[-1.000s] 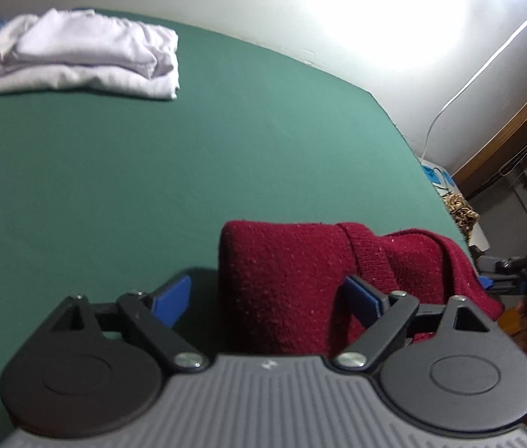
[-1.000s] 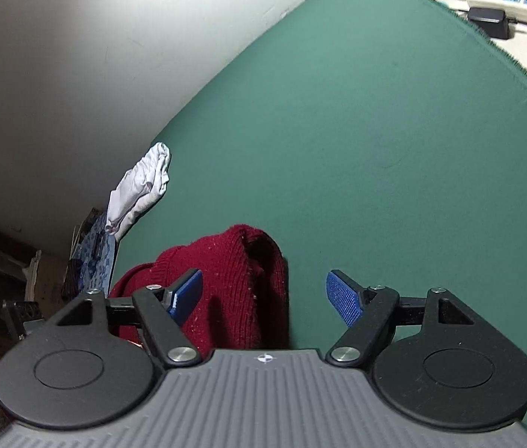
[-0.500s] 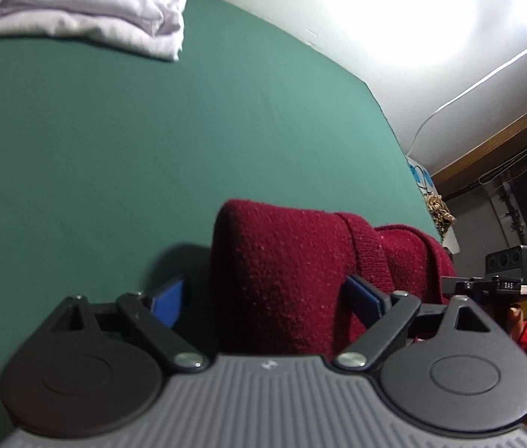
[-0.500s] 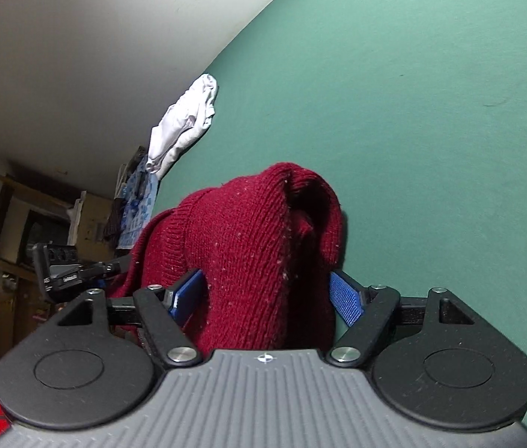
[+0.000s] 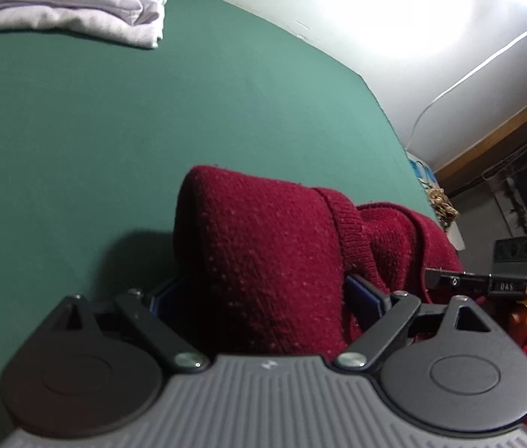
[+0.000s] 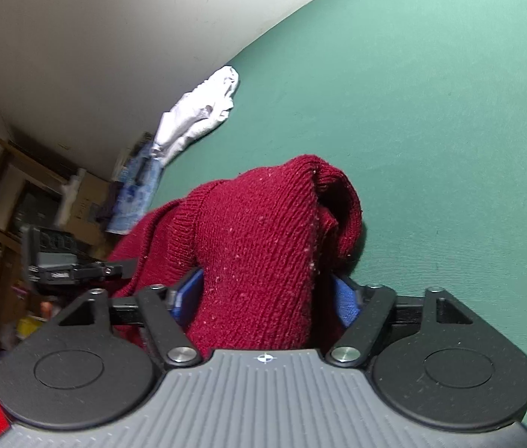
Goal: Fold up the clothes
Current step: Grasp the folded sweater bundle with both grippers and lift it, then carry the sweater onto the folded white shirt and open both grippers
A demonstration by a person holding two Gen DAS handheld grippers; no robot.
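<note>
The right gripper (image 6: 267, 298) now straddles the red sweater (image 6: 263, 261), fingers closing; a second ago it stood beside. Left gripper (image 5: 263, 295) wide around the sweater's other bunch, grasp pending.

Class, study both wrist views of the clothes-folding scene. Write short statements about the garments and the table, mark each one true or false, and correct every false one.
1. A dark red knitted garment lies between the fingers of the left claw. True.
2. The table covering is blue. False: it is green.
3. A pile of white clothes sits at the far end of the table. True.
4. The right claw has nothing between its fingers. False: the red knit is between them as they close.
</note>
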